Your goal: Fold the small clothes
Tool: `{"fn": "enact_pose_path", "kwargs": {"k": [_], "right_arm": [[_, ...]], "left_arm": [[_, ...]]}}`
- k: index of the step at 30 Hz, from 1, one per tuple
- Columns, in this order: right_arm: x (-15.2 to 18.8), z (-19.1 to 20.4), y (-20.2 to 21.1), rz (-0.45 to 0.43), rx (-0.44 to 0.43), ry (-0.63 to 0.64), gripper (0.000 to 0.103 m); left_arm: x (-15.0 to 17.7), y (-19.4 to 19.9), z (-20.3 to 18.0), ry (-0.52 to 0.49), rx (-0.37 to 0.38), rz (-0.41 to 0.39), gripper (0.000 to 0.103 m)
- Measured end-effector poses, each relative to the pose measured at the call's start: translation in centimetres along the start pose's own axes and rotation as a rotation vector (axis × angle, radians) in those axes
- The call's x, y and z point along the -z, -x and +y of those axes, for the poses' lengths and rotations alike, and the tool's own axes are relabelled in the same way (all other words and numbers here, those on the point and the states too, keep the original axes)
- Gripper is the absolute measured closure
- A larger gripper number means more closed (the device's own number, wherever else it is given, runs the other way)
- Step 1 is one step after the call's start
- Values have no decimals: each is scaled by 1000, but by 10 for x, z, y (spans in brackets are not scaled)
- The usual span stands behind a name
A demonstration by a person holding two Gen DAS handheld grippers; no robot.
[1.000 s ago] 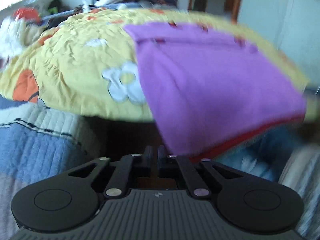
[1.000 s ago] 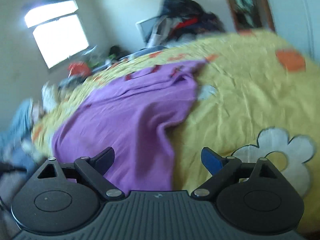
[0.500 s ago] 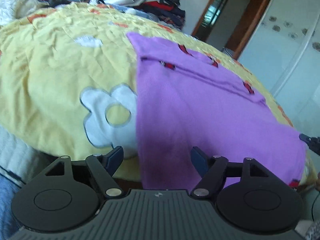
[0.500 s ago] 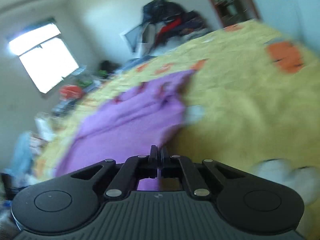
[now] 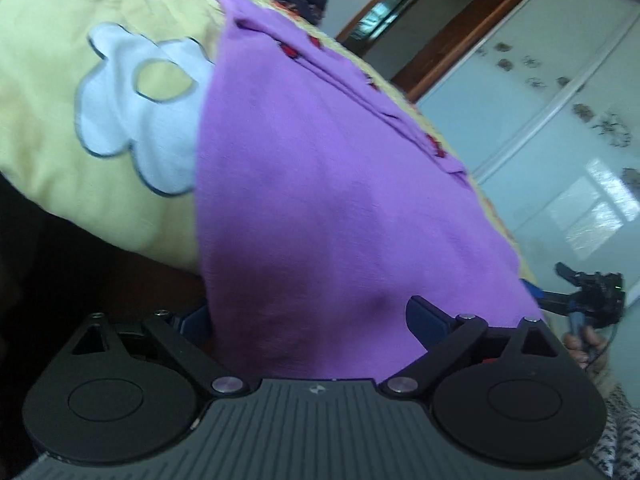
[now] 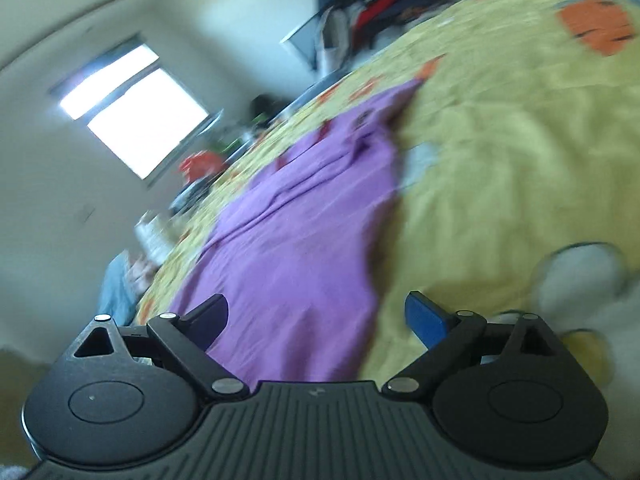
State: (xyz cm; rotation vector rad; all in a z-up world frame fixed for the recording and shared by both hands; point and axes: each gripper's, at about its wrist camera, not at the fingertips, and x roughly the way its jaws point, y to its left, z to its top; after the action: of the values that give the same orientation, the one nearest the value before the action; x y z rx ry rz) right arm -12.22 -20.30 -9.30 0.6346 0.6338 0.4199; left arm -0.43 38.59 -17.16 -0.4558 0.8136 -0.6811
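Moved: right gripper [image 6: 316,316], pinched together half a second ago, now gapes wide.
Cloth: purple cloth [image 5: 320,200] lies flat on the yellow quilt [image 5: 80,160], near edge overhanging.
Left gripper [image 5: 308,316]: wide apart, straddling the hem, gripping nothing.
Right gripper: empty.

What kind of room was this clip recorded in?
Most likely a bedroom: a purple garment lies on a bed's yellow flowered quilt, sliding frosted wardrobe doors stand beside it, and clothes are heaped at the far wall near a window.
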Motion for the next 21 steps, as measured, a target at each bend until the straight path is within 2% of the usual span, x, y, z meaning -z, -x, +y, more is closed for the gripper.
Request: {"fn": "enact_pose_path", "kwargs": {"k": [2, 3, 4, 5, 8, 10, 13, 17, 18, 21], "right_arm": [[2, 11, -12, 46, 3, 50, 28], [3, 14, -16, 68, 24, 45, 72], [5, 15, -22, 111, 59, 43, 97], [7, 17, -25, 102, 75, 61, 97], [12, 24, -22, 109, 78, 82, 97], [16, 32, -11, 75, 82, 98, 97], [4, 30, -12, 4, 58, 90, 97], [-12, 30, -12, -81, 10, 50, 97], [-16, 31, -12, -98, -3, 44, 97], [-28, 36, -14, -156, -14, 40, 97]], "left_arm": [[1, -7, 4, 27, -7, 1, 17], [1, -9, 6, 42, 2, -3, 24], [1, -10, 7, 55, 1, -8, 45], [0, -11, 8, 65, -1, 0, 66], [0, -8, 6, 56, -21, 10, 92], [1, 2, 2, 45, -40, -11, 96], [0, 19, -10, 15, -38, -60, 97], [-10, 38, -26, -23, -3, -128, 98], [-14, 40, -30, -31, 17, -143, 98], [-34, 47, -42, -60, 16, -194, 98]]}}
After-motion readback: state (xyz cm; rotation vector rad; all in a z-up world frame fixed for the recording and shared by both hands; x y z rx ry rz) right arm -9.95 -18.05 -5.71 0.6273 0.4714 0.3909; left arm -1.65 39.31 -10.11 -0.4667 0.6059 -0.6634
